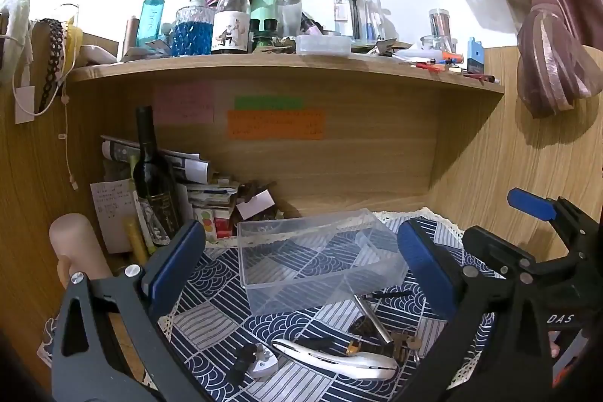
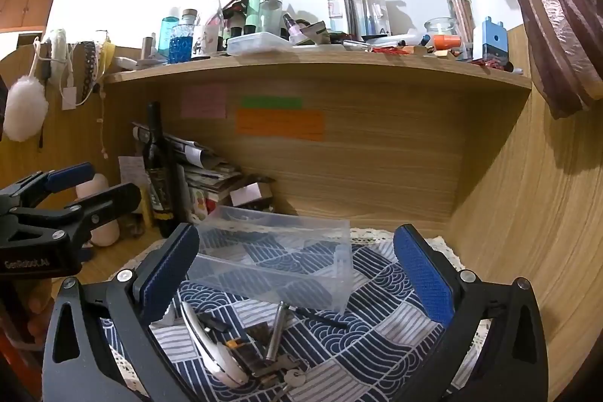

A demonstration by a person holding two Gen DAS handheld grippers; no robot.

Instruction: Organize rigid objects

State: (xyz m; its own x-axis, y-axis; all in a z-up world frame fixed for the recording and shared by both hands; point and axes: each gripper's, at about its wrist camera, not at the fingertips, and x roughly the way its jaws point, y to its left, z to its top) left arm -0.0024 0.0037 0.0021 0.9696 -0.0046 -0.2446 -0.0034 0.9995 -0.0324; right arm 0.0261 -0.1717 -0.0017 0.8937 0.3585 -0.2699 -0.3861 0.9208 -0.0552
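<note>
Nearest the lenses, a curved silver metal handle (image 1: 335,360) lies lengthwise across the blue wave-patterned cloth (image 1: 211,274), below and just ahead of both wide-open, empty grippers, left gripper (image 1: 301,266) and right gripper (image 2: 297,274), with the clear compartmented plastic box (image 1: 316,259) behind it.

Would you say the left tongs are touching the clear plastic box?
Apart: the left wrist view shows the left tongs open, patterned cloth visible between each pad and the clear plastic box.
</note>
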